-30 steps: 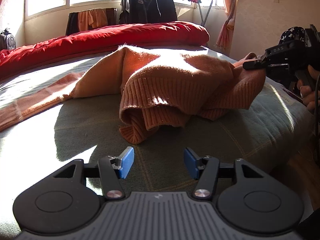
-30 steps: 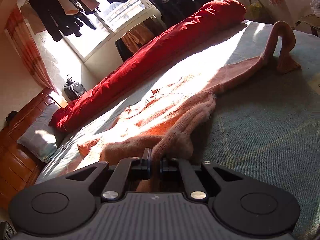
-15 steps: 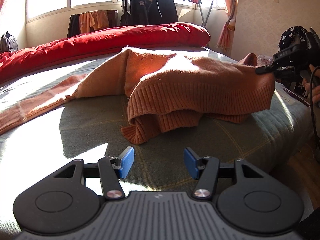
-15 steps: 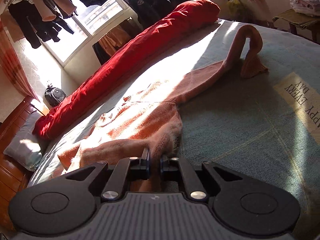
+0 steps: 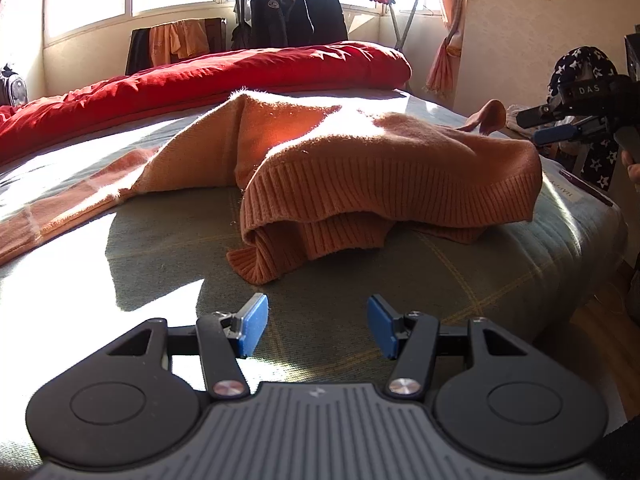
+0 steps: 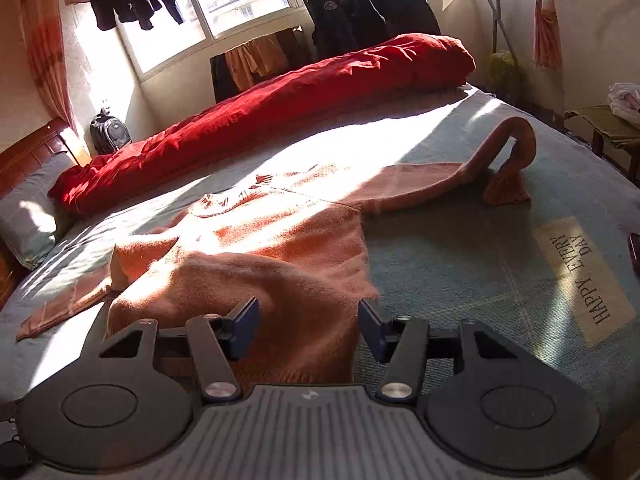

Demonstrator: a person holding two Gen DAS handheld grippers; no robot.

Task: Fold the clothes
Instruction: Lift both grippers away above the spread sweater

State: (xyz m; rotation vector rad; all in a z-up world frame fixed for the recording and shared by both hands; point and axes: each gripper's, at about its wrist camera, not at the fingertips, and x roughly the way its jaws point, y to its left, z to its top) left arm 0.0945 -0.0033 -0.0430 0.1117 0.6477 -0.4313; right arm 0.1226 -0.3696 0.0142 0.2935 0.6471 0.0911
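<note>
Your orange sweater (image 5: pixel 360 168) lies bunched near the foot of the bed (image 5: pixel 460 280), hem doubled over, one sleeve (image 6: pixel 508 152) trailing toward the far edge. It looks like a thick, soft knit: light, floppy, not slippery, likely to sag and stretch wherever you lift it. Take it by the ribbed hem (image 5: pixel 400 192) or the shoulder seams, not mid-panel. Your left claw (image 5: pixel 316 326) hangs spread and empty above the sheet; your right claw (image 6: pixel 308 330) is opening, the knit below its pads but not pinched. No containers show here.
</note>
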